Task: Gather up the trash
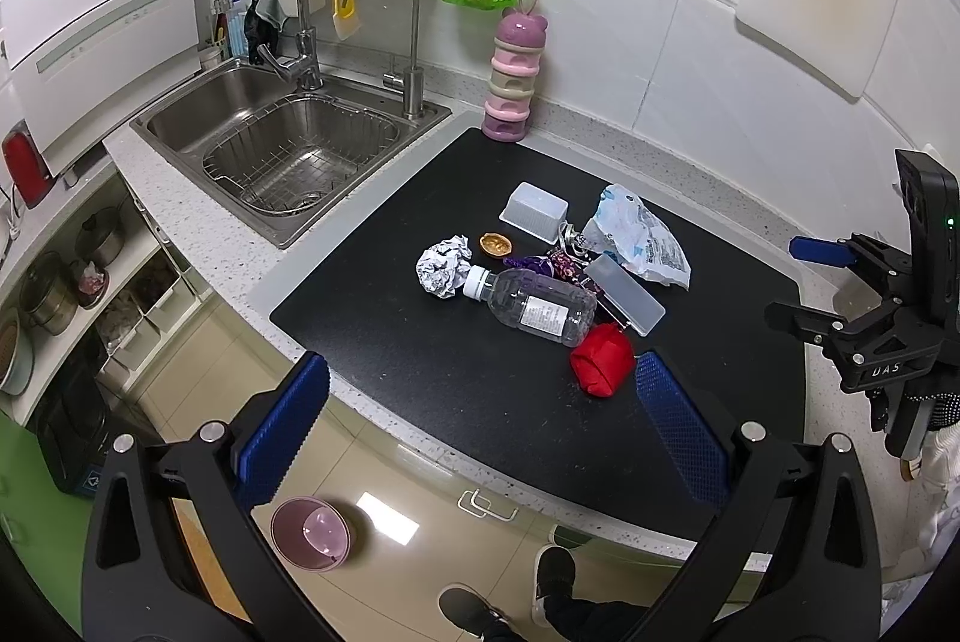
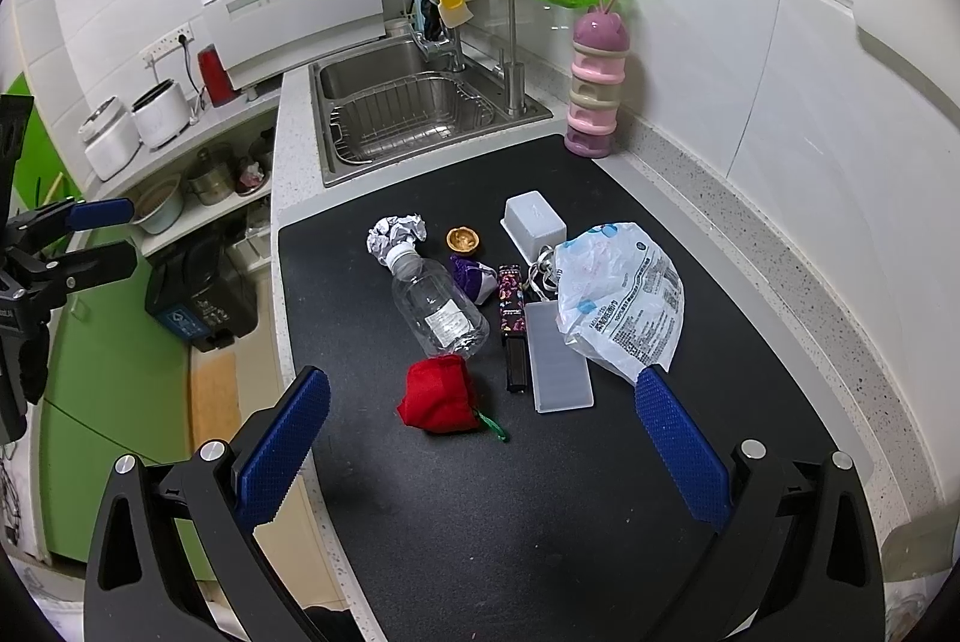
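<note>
Claws [image 2: 480,438] apart; shoes [image 1: 510,591] left-view only

Bottle [image 1: 531,303] hides purple wrapper [image 1: 531,263], perhaps foil.

Bottle [image 2: 438,309] between paper ball [image 2: 393,232], pouch [image 2: 438,393]

**Both grippers raised, jaws apart, nothing held**

Left gripper [image 1: 480,408]: blue-padded fingers [image 1: 287,426] spread wide, empty, hovering over the near edge of the countertop. Right gripper [image 2: 480,438]: fingers [image 2: 681,447] equally wide, empty, above the near end of the countertop. Person's shoes [image 1: 516,591] visible on the floor below the left gripper.
</note>
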### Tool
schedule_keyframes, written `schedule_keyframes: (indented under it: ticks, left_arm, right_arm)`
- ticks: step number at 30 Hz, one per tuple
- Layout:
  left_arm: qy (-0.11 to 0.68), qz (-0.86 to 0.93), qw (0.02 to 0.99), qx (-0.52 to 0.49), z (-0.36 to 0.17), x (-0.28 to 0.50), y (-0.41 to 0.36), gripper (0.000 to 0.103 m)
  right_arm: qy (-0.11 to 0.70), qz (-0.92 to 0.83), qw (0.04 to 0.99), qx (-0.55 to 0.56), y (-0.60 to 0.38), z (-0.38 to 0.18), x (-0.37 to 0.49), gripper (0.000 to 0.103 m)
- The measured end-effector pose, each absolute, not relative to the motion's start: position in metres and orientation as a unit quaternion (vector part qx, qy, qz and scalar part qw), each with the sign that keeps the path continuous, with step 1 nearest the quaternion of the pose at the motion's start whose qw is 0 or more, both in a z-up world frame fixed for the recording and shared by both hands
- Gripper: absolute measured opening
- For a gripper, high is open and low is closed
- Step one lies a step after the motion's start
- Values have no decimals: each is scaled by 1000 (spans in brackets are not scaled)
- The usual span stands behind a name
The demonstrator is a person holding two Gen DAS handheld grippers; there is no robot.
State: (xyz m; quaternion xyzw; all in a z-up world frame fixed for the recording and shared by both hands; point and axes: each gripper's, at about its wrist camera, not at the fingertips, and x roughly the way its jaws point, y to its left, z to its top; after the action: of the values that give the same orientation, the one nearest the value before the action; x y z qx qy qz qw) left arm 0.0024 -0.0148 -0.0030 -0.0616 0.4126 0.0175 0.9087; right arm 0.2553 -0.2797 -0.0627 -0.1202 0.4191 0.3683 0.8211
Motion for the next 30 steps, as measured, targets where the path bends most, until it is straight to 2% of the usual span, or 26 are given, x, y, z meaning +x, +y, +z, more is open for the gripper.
schedule_keyframes:
  ticks: [21, 30]
  left_arm:
    - [421, 1, 905, -65, -24, 30, -27, 100]
    - [452, -16, 890, -66, -66, 67, -51, 100]
  right_arm:
    - [435, 357, 818, -119, -290, -83, 266, 98]
    - [456, 337, 816, -114, -300, -103, 285, 98]
